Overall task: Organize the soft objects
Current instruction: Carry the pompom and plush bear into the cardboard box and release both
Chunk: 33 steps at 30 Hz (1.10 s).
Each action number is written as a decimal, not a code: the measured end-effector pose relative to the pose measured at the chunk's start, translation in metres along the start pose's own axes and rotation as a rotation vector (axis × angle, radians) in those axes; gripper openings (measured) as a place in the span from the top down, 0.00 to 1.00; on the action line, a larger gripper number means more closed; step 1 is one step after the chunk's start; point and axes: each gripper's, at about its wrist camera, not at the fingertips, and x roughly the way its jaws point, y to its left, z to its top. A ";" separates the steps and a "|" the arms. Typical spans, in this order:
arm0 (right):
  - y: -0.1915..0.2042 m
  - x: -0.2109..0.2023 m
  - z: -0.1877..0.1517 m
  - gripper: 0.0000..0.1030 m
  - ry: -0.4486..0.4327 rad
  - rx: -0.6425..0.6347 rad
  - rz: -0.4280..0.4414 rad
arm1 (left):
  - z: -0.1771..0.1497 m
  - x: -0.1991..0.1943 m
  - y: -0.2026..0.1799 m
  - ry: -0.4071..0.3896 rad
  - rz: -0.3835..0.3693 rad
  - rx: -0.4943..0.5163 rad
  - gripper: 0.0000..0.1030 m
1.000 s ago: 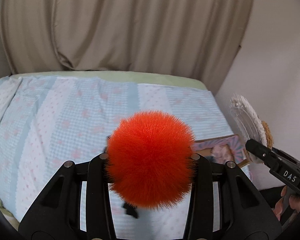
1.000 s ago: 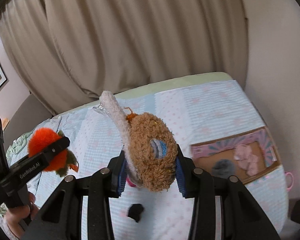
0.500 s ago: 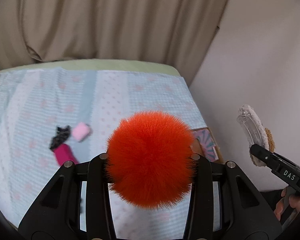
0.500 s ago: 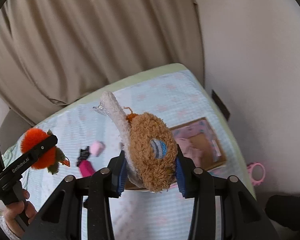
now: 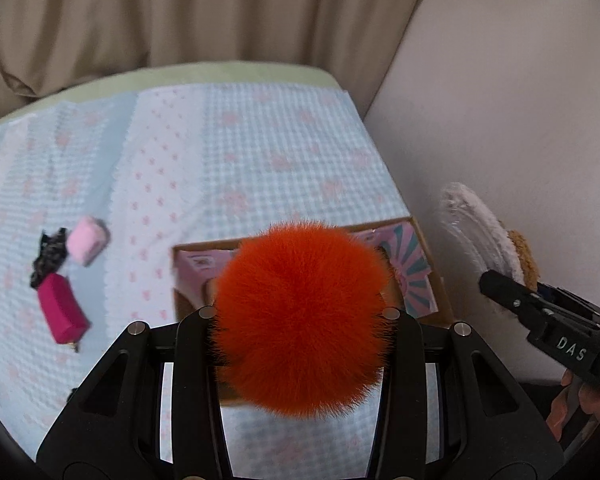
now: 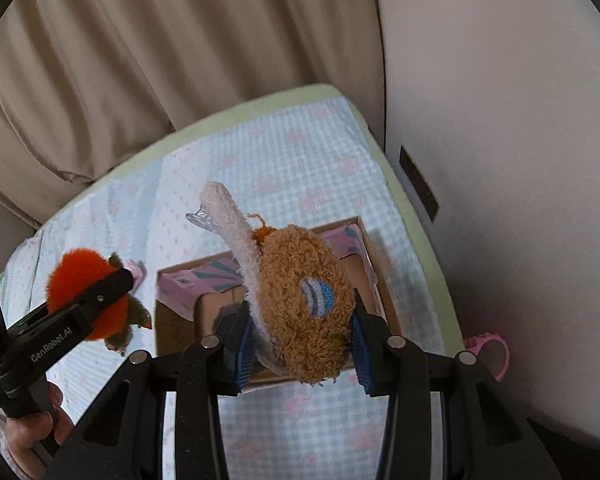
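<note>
Pink and black strays: a pale pink soft piece (image 5: pixel 87 241), a black scrap (image 5: pixel 49 255) and a magenta block (image 5: pixel 62 313) lay on the checked bedspread (image 5: pixel 284 160), well left of the box.
Left gripper (image 5: pixel 300 314): jaws pinched on the orange pom-pom (image 5: pixel 302 318), which bulged past both fingers.
Box (image 6: pixel 176 320): open cardboard, pink-lined, lay on the bedspread directly beyond and below both held toys; its long side ran left to right across both views.
Box contents: a dark fuzzy item (image 6: pixel 226 314) showed partly inside; the rest was hidden.
Right gripper (image 6: pixel 300 342): jaws clamped on the brown curly plush (image 6: pixel 304 308), its white band (image 6: pixel 232 228) standing up and away from the fingers.
Nearer hand: the plush sat squarely over the box in the right wrist view; judged, neither hand was clearly nearer.
Pink ring (image 6: pixel 488 354): lay off the bed at the right.
Change from earlier frames: a second before, the box sat at the far right edge; it had since come to centre under both toys. Both grips were unchanged.
</note>
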 end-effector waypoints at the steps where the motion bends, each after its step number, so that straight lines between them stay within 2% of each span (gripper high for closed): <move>1: -0.003 0.013 0.002 0.63 0.021 -0.002 -0.001 | 0.001 0.014 -0.004 0.019 0.001 0.002 0.65; 8: -0.027 0.087 0.002 0.63 0.163 0.008 -0.006 | 0.000 0.094 -0.020 0.151 -0.004 0.057 0.65; 13: -0.036 0.124 -0.002 0.63 0.248 0.009 -0.005 | -0.018 0.144 -0.027 0.268 -0.002 0.094 0.65; 17: -0.043 0.144 -0.006 0.63 0.296 0.013 0.002 | -0.030 0.169 -0.030 0.335 0.007 0.142 0.65; 21: -0.050 0.154 -0.006 0.63 0.340 0.037 0.000 | -0.033 0.176 -0.032 0.364 0.027 0.175 0.63; 22: -0.050 0.156 -0.005 0.63 0.351 0.048 0.006 | -0.032 0.175 -0.032 0.366 0.029 0.179 0.60; 23: -0.050 0.160 -0.004 0.62 0.364 0.064 0.019 | -0.030 0.175 -0.032 0.367 0.033 0.182 0.43; 24: -0.051 0.163 -0.004 0.61 0.379 0.080 0.036 | -0.028 0.174 -0.031 0.367 0.042 0.187 0.10; 25: -0.051 0.165 -0.004 0.53 0.389 0.087 0.046 | -0.026 0.171 -0.032 0.366 0.044 0.197 0.00; 26: -0.051 0.165 -0.004 0.43 0.395 0.095 0.057 | -0.025 0.168 -0.032 0.367 0.047 0.208 0.00; 27: -0.051 0.165 -0.004 0.16 0.390 0.112 0.075 | -0.023 0.165 -0.031 0.361 0.056 0.217 0.00; 28: -0.051 0.164 -0.004 0.03 0.381 0.128 0.106 | -0.024 0.157 -0.028 0.333 0.063 0.231 0.00; 29: -0.051 0.163 -0.005 0.00 0.375 0.143 0.143 | -0.024 0.154 -0.027 0.331 0.062 0.238 0.00; 33: -0.048 0.163 -0.009 0.00 0.398 0.153 0.144 | -0.028 0.148 -0.010 0.352 0.071 0.225 0.00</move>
